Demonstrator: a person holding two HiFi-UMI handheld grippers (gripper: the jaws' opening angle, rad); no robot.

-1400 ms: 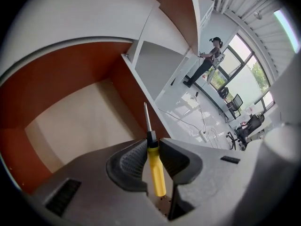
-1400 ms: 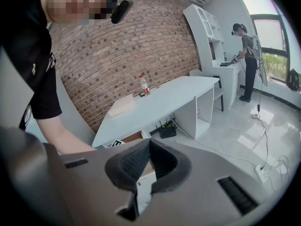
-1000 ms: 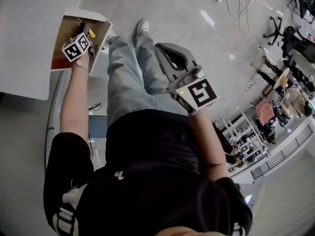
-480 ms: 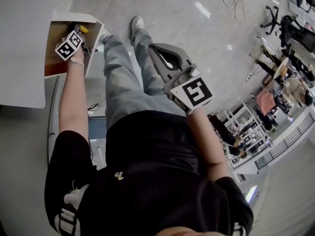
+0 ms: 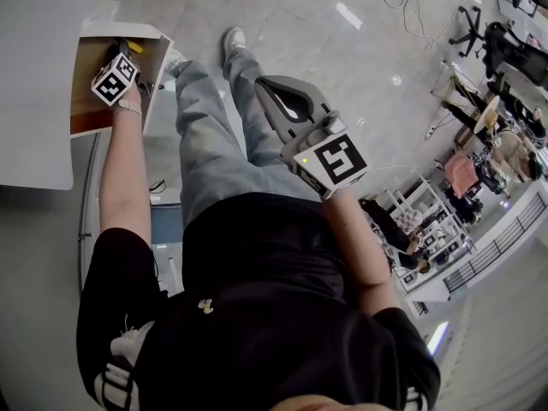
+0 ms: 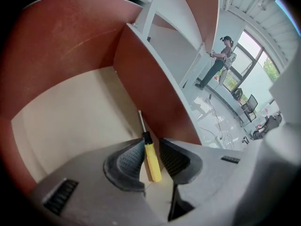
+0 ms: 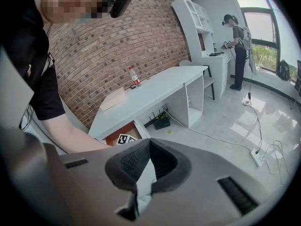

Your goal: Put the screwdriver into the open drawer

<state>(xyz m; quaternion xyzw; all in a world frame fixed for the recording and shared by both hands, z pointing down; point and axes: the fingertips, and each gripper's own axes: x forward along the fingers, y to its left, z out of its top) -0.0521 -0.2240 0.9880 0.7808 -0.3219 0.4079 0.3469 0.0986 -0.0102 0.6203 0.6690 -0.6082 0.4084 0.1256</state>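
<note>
Our left arm reaches straight out, its gripper (image 6: 151, 146) inside the open drawer (image 6: 70, 121), tongs slightly spread around the screwdriver (image 6: 151, 161), whose yellow handle touches the left pad. The drawer belongs to a white desk (image 5: 43, 75). Our right gripper (image 7: 149, 145) hovers over the grey tiled floor (image 5: 342, 58), tongs pressed together, empty.

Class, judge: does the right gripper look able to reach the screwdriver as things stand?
Probably not: the right gripper hangs over the floor, away from the drawer where the left gripper straddles the screwdriver.
</note>
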